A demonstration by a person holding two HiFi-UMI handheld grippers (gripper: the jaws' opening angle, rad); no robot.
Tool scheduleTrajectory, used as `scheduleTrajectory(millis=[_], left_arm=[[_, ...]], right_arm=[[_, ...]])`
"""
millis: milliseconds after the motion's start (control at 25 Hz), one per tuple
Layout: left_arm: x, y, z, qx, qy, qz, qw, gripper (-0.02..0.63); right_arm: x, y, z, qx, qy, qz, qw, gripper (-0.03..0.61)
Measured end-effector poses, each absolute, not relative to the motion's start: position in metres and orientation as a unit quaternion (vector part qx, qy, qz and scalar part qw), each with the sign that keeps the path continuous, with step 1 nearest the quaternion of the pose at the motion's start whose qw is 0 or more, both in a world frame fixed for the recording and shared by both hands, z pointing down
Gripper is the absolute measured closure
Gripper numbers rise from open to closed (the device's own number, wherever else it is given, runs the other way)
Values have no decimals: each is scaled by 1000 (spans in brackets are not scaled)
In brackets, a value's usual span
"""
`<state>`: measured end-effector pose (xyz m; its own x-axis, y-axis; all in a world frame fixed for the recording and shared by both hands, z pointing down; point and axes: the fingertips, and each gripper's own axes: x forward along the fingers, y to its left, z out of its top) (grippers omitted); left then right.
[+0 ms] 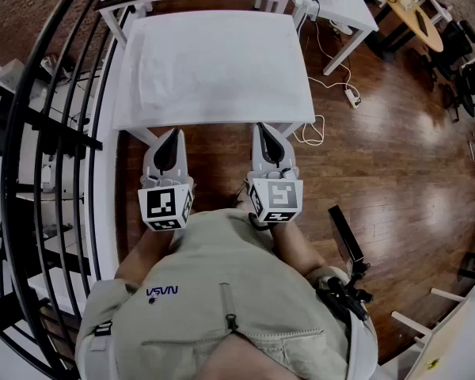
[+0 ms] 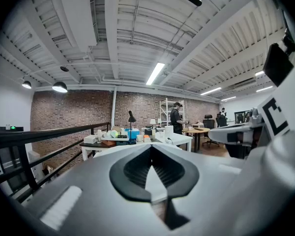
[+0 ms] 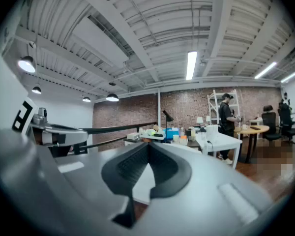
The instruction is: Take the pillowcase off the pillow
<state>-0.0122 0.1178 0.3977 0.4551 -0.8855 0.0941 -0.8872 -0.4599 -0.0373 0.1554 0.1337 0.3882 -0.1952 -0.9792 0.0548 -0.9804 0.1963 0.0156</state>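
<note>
The task looks not yet started: the white pillow (image 1: 214,62), seemingly with its pillowcase (image 1: 229,85) on, lies flat on the table (image 1: 214,125) in the upper middle of the head view. The 2 grippers, left gripper (image 1: 174,135) and right gripper (image 1: 264,129), hover just below it, jaws pressed together, empty.

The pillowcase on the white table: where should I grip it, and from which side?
Probably a near corner of the pillowcase, approached level from the near side of the table. It lies flat, so only corners and edges give loose cloth to pinch. Its open end is not visible. The left gripper and right gripper, both shut, face that side.
</note>
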Motion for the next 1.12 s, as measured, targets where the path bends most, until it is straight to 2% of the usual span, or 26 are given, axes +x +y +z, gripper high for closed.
scheduleTrajectory(millis=[600, 1120], left_arm=[[52, 123, 392, 842, -536, 66, -8, 611], [17, 62, 397, 824, -564, 50, 20, 611]], right_arm=[[216, 129, 386, 614, -789, 8, 5, 575], [211, 76, 385, 624, -781, 9, 15, 575]])
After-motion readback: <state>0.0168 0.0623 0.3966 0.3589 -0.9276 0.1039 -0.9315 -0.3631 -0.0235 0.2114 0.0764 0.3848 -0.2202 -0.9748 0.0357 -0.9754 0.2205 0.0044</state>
